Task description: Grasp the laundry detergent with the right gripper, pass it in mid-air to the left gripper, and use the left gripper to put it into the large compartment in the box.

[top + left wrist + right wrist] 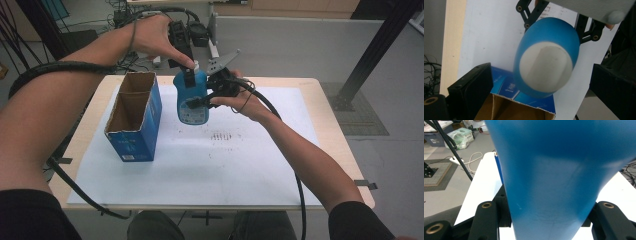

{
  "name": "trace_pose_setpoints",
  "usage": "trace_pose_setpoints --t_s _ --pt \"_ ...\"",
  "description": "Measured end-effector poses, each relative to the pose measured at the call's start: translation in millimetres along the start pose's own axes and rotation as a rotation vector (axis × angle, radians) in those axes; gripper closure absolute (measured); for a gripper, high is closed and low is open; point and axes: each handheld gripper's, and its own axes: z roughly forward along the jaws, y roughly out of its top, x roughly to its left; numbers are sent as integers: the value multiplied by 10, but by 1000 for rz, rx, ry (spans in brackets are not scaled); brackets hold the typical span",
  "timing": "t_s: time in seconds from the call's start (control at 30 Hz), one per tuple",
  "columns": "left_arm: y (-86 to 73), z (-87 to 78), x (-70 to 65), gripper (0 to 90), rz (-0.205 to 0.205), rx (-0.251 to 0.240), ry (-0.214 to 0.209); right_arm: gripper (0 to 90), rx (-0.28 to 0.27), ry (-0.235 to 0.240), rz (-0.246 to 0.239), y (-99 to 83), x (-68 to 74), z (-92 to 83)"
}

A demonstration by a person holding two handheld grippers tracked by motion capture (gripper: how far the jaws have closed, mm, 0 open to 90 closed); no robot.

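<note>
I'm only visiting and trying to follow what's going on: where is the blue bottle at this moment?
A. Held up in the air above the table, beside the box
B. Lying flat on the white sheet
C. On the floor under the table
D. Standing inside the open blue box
A: the blue bottle hangs clear of the white sheet, clamped in the right gripper, to the right of the open blue box.

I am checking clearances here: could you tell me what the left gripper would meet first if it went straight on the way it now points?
The white cap of the blue bottle, directly ahead between the left gripper's jaws and possibly touching already.
</note>
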Motion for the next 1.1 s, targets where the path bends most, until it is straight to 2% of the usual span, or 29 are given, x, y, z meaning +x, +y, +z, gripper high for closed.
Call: trace_pose_setpoints --t_s 0.1,0.4,1.1 --pt "6 48 -16 55 13 13 -10 455 3 4 -11 20 35 -2" --pt "22 81 -41 55 23 10 -28 454 -8 22 -26 57 83 28" --pt "55 136 -65 56 38 1 -48 453 0 29 -20 53 90 36"
